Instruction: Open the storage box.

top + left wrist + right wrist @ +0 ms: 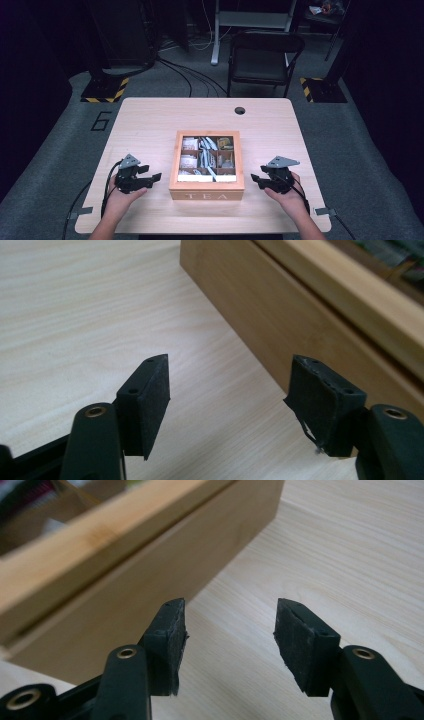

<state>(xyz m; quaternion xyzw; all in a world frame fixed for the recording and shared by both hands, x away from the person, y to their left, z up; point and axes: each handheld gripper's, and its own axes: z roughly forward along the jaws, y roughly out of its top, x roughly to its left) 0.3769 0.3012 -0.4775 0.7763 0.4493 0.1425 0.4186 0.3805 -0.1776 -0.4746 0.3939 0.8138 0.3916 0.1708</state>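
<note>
While both my grippers sit off the sides of the wooden tea box (206, 192), which is near the table's (150, 120) front edge around the middle, neither touches it. Left gripper (150, 179) has its jaws apart with nothing between them. Same deal for the right gripper (257, 181), jaws apart over bare tabletop.

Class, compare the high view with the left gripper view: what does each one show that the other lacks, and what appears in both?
High view alone: the word TEA on the wooden tea box, packets under its window lid, the right gripper, a chair. Left gripper view alone: the worn, fraying pad and the lid seam along the box's side. Both share the box, the table and the open, empty left gripper.
</note>
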